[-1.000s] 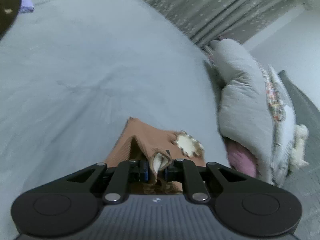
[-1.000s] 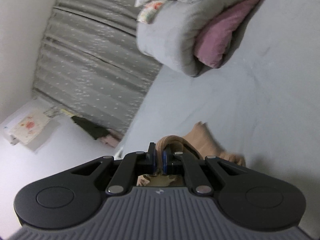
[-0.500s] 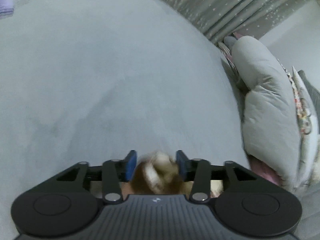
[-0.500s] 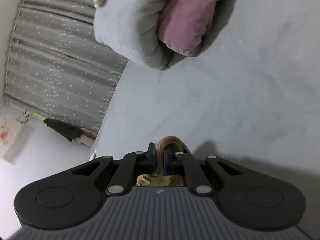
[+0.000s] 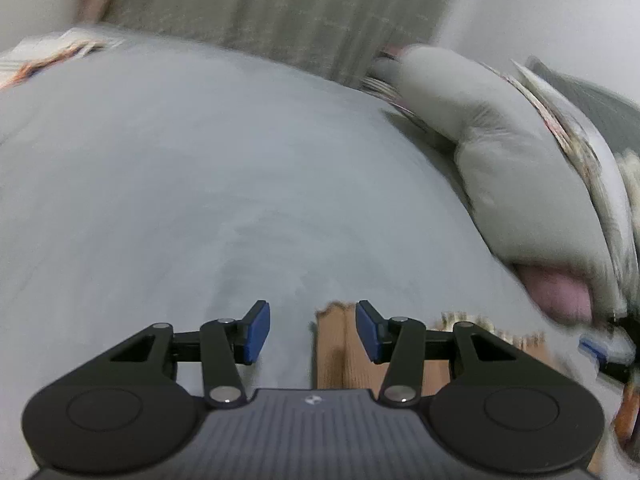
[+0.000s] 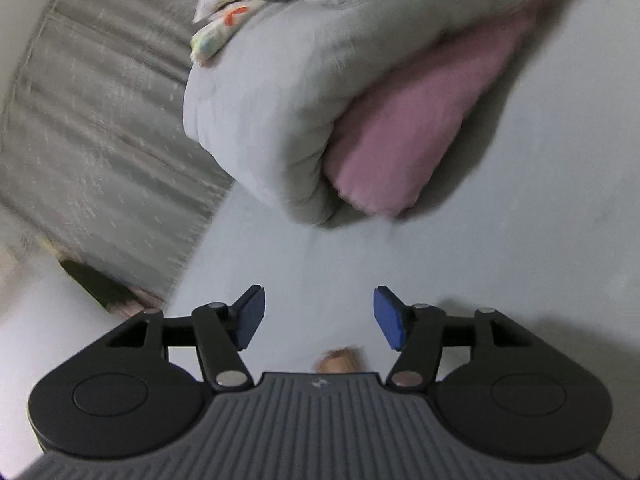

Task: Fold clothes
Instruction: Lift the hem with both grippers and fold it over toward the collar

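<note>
Left tool (image 5: 312, 330): jaws opening, blue flat pads (image 5: 256, 332) apart, pressing on nothing; ribbed orange-brown garment (image 5: 336, 344) with a cream scalloped patch lying on the grey bed sheet (image 5: 200, 180) just inside the right-hand pad, stretching off beneath the tool body. Right tool (image 6: 320, 324): jaws opening, pads apart, a small blurred tip of the same garment low between them, unclamped. Ahead of both: rolled grey quilt (image 6: 272, 100) around a pink pillow (image 6: 412, 128); pleated speckled curtain (image 6: 100, 140) beyond. No legible writing.
</note>
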`<action>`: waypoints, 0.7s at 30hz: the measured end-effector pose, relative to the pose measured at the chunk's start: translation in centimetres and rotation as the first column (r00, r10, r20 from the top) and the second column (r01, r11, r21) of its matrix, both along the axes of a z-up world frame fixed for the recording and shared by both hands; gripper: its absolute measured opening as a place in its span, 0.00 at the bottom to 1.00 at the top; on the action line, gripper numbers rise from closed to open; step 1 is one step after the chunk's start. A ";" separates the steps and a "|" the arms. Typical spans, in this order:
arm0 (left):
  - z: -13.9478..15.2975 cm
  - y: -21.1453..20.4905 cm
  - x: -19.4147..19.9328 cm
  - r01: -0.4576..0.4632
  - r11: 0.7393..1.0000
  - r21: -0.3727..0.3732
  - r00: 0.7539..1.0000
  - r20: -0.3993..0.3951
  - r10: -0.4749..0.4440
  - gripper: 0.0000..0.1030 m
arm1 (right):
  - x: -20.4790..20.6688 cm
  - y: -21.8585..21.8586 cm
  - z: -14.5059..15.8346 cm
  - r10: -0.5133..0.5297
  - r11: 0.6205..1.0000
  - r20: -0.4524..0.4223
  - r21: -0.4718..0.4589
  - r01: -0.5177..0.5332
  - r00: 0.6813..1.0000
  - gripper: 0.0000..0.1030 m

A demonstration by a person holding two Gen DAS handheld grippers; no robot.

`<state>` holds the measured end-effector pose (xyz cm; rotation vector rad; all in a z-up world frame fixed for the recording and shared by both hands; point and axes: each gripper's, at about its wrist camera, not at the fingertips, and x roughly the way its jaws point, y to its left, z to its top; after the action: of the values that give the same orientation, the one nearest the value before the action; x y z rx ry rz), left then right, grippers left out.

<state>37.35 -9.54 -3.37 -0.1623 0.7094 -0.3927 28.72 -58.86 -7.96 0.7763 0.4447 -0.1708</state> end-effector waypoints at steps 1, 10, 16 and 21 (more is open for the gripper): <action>-0.1 -0.4 -0.2 0.038 0.999 0.014 0.999 0.010 -0.038 0.53 | 0.5 0.8 0.2 0.079 0.992 -0.012 -0.096 -0.080 0.997 0.60; -3.4 -3.8 0.2 0.234 0.950 0.205 0.970 0.014 -0.242 0.71 | 4.3 4.0 -2.2 0.406 0.854 -0.170 -0.279 -0.439 0.898 0.54; -4.6 -4.6 0.6 0.212 0.957 0.196 0.976 -0.002 -0.216 0.37 | 4.0 5.0 -2.7 0.417 0.838 -0.142 -0.324 -0.440 0.898 0.07; -3.3 -3.7 1.1 0.102 0.980 0.170 0.992 0.054 -0.112 0.16 | 3.5 5.0 -1.5 0.381 0.814 -0.128 -0.423 -0.398 0.915 0.07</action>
<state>38.40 -13.24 -6.67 0.0470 0.6871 -0.4374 32.21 -53.86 -9.45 0.2203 0.5676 0.1012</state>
